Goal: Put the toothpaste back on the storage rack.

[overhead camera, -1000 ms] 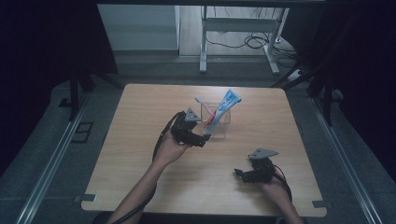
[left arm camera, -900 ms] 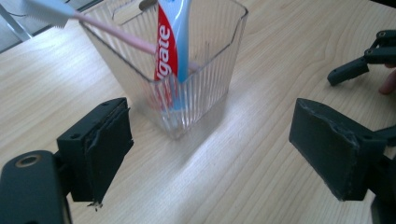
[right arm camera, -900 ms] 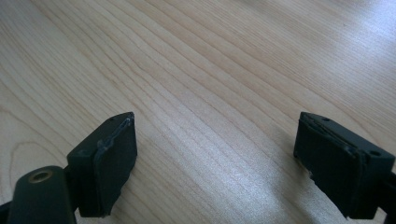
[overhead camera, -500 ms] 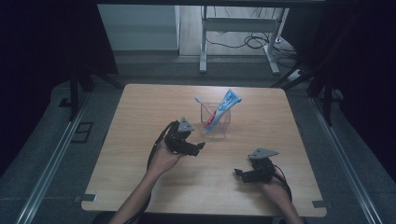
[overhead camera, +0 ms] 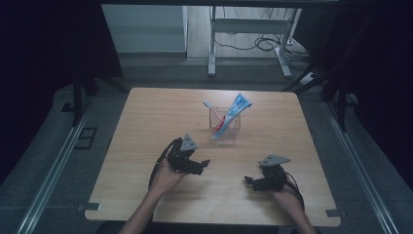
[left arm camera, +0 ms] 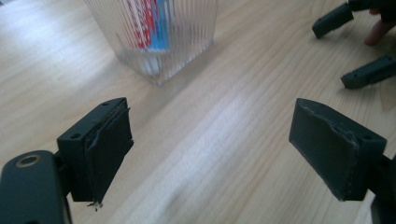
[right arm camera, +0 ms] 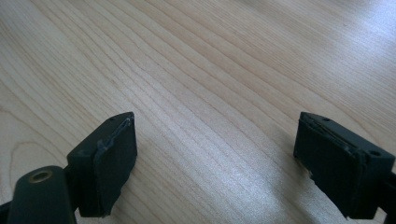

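A clear ribbed cup [overhead camera: 225, 130] stands on the wooden table [overhead camera: 146, 122], a little behind its middle. A blue and red toothpaste tube [overhead camera: 237, 108] and a white toothbrush [overhead camera: 210, 106] lean inside it. My left gripper [overhead camera: 202, 166] is in front of the cup and to its left, apart from it, open and empty. The left gripper view has its jaws [left arm camera: 219, 144] spread wide over bare wood, with the cup [left arm camera: 154, 37] ahead. My right gripper [overhead camera: 249, 183] rests near the front right, open and empty [right arm camera: 229, 163].
The right gripper's two jaws [left arm camera: 350, 46] and a fingertip appear at the far right of the left gripper view. Behind the table stand a white desk frame [overhead camera: 248, 29] and floor cables. Metal rails [overhead camera: 53, 170] run along both sides.
My left gripper has drawn back from the cup toward the person and now sits lower on the table. The right gripper has stayed where it was.
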### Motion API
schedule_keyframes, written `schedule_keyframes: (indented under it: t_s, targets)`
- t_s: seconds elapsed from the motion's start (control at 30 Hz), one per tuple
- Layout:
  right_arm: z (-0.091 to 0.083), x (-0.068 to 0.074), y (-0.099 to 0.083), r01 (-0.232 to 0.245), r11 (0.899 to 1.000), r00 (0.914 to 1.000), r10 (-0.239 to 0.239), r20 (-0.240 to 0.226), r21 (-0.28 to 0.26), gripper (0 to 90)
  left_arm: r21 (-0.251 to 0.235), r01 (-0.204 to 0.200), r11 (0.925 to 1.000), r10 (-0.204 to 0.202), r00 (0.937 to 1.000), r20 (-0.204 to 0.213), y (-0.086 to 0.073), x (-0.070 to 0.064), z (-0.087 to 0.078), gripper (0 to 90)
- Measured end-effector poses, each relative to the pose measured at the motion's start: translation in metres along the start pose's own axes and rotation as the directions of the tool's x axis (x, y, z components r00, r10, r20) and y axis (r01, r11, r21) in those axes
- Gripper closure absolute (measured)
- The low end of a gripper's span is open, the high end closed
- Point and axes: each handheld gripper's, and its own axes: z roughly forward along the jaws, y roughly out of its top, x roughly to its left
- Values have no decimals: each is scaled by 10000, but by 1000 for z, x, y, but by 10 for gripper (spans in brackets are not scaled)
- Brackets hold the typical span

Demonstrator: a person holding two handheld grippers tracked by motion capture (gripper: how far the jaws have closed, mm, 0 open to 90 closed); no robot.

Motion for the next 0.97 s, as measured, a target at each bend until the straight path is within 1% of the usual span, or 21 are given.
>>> schedule_keyframes:
  t_s: [0.13, 0.3, 0.37, 0.47, 0.6, 0.67, 0.7, 0.73, 0.77, 0.97]
  targets:
    - [0, 0, 0, 9, 10000, 10000, -9, 4, 6, 129, 139, 15, 9999, -15, 10000, -36, -12, -3, 1, 132]
    - [0, 0, 0, 0, 10000, 10000, 0, 17, -8, 129, 217, 226, 9995, -227, 9997, 27, -28, -7, 3, 132]
    - [0, 0, 0, 0, 10000, 10000, 0, 10, -7, 129, 320, 213, 9993, -213, 9998, 4, -33, -9, 4, 133]
    - [0, 0, 0, 4, 10000, 10000, -4, 12, -4, 130, 522, 198, 9984, -196, 9998, -41, -41, -13, 5, 132]
    - [0, 0, 0, 10, 10000, 10000, -10, 8, 4, 129, 857, 304, 9959, -313, 9995, 88, -53, -18, 10, 133]
    - [0, 0, 0, 20, 10000, 10000, -20, 8, 5, 130, 1115, 220, 9935, -232, 9997, 93, -58, -21, 15, 133]
    - [0, 0, 0, 20, 10000, 10000, -20, 8, 7, 129, 1347, 99, 9908, -111, 9999, 80, -59, -22, 18, 133]
    - [0, 0, 0, 14, 10000, 10000, -14, 9, 3, 130, 1262, 313, 9915, -340, 9992, 194, -61, -22, 19, 133]
    - [0, 0, 0, 19, 10000, 10000, -19, 8, 6, 130, 1216, 390, 9918, -416, 9989, 195, -61, -22, 20, 131]
    - [0, 0, 0, 1, 10000, 10000, -1, 6, 16, 130, 1135, 434, 9926, -453, 9989, 141, -61, -22, 20, 132]
